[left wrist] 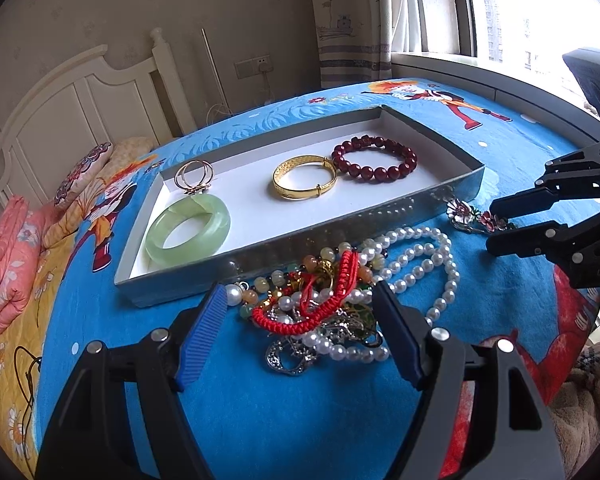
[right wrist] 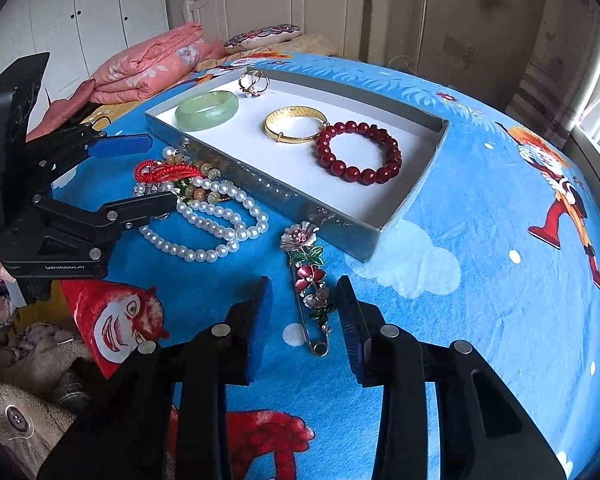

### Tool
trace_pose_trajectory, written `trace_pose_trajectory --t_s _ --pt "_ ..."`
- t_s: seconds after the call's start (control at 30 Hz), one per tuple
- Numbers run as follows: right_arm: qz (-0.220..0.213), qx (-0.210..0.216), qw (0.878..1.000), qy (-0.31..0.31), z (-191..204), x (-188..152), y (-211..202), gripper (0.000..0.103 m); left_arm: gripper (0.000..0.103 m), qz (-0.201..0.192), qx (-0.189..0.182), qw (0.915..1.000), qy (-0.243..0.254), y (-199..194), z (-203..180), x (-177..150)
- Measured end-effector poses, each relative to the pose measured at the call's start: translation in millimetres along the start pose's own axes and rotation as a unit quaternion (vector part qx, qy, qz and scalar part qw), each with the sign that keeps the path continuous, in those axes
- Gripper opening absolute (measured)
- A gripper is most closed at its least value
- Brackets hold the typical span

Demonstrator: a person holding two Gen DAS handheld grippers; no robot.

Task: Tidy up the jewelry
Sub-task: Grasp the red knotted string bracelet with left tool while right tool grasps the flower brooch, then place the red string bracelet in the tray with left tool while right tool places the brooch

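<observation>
Blue cartoon-print bedspread [right wrist: 480,240] forms the work surface under both tools. On it sits a shallow silver-sided tray [right wrist: 260,184] with a white floor.

Tray contents, as I read them from the right wrist view:
- a pale green jade bangle [right wrist: 207,110] at the far-left end;
- a rose-gold ring piece [right wrist: 253,82] just behind the bangle, standing on edge;
- a gold bangle [right wrist: 296,125] near the middle;
- a dark red bead bracelet [right wrist: 359,153] touching the gold bangle on its near-right side.

Outside the tray, against its near wall, lies a tangled pile: a pearl strand [left wrist: 428,256], a red braided cord [left wrist: 320,300], mixed amber and green beads, and silver filigree pieces beneath them.

My left gripper [left wrist: 300,312] hangs over this pile with its jaws wide apart. The blue ribbed pads [left wrist: 206,332] flank the tangle on either side; I cannot confirm contact with any item.

My right gripper [right wrist: 306,316] is angled down over a flower brooch [right wrist: 310,276], an enamel pin with pink and red blossoms on a gold safety-pin back. The brooch lies flat on the bedspread, apart from the pile and just beside the tray's near corner. The jaws are partly closed, and the lower half of the brooch lies between them. A visible gap remains on each side, so the pads do not yet press on it.
</observation>
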State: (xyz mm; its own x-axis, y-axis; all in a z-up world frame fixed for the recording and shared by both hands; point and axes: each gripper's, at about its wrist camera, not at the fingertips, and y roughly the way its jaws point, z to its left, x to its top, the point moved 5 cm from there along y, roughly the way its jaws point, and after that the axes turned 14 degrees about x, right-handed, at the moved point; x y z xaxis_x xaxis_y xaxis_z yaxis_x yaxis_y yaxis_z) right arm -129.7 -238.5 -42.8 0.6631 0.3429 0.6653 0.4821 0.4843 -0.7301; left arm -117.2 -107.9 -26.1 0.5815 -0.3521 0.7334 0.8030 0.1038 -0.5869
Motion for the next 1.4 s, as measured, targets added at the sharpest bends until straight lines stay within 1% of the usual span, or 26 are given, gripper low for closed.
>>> trace_pose_trajectory --t_s 0.1,0.13,0.23,0.27,0.3,0.33,0.37,0.4,0.43,0.5,0.6,0.7,0.9,1.07,1.23,1.4 --pt "-0.003 -0.003 1.0 -0.001 1 1 1 0.036 0.074 0.002 -0.016 0.9998 -0.011 -2 2 -3" --pt "-0.005 -0.002 1.0 0.001 1 1 1 0.036 0.073 0.004 -0.021 0.9997 -0.013 -2 3 -4" --pt "-0.013 -0.004 1.0 0.0 1 0 1 0.036 0.053 0.007 -0.032 0.9994 -0.012 -1 1 -5" --pt "-0.016 -0.006 1.0 -0.001 2 0 1 0.032 0.052 0.005 -0.029 0.9995 -0.013 -2 1 -4" --pt "-0.018 -0.007 1.0 -0.003 3 -1 1 0.026 0.052 0.003 -0.026 0.9996 -0.012 -2 0 -3" --pt "-0.02 -0.008 1.0 -0.006 4 -1 0 0.019 0.044 -0.001 -0.024 0.9996 -0.011 -3 0 -3" --pt "-0.022 -0.008 1.0 -0.007 6 -2 0 0.019 0.034 -0.004 -0.022 0.9997 -0.012 -5 0 -2" --pt "-0.025 -0.011 1.0 -0.008 7 -3 0 0.019 0.021 -0.007 -0.02 0.9996 -0.017 -6 2 0" --pt "-0.028 -0.012 0.999 -0.008 8 -3 0 0.019 0.004 -0.008 -0.026 0.9993 -0.027 -9 5 2" --pt "-0.034 -0.008 0.999 -0.006 10 -5 -1 0.019 0.005 -0.013 -0.043 0.998 -0.046 -15 13 6" --pt "-0.041 -0.006 0.999 -0.008 14 -4 -5 0.019 0.005 -0.021 -0.035 0.998 -0.047 -22 23 12" --pt "-0.054 0.003 0.999 -0.007 17 0 -13 0.018 0.005 -0.031 -0.034 0.9971 -0.06 -32 34 17" --pt "-0.074 0.001 0.997 -0.013 22 8 -28 0.019 0.005 -0.055 -0.03 0.9956 -0.069 -52 48 28" --pt "-0.083 -0.001 0.996 -0.016 25 12 -33 0.019 0.005 -0.065 -0.032 0.9942 -0.079 -63 60 33" --pt "-0.089 -0.001 0.996 -0.017 26 16 -35 0.019 0.005 -0.06 -0.039 0.9937 -0.086 -60 72 36" --pt "-0.095 0.008 0.995 -0.014 24 27 -33 0.019 0.005 -0.052 -0.044 0.9943 -0.082 -50 82 46"
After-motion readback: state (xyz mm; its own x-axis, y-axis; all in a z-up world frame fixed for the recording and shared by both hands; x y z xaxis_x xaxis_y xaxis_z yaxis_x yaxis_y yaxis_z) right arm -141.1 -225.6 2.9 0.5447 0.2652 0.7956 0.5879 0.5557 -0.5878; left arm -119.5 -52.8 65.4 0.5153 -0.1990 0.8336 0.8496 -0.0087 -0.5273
